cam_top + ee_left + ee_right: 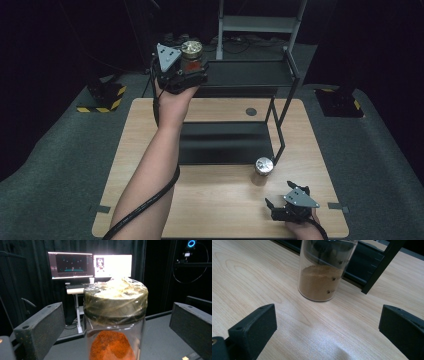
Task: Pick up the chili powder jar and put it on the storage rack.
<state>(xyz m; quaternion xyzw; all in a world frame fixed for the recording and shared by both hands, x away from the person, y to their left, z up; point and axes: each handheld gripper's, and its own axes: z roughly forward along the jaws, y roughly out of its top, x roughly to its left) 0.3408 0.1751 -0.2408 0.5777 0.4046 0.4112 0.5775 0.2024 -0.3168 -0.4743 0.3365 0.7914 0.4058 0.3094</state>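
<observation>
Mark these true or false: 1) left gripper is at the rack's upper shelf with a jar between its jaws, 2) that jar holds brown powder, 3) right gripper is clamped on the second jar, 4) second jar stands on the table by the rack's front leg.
1) True: the left gripper is up at the black rack's upper shelf, with the orange-powder jar between its jaws.
2) False: its powder is orange-red.
3) False: the right gripper is open, apart from the brown-powder jar.
4) True: it stands upright on the wooden table beside the leg.
</observation>
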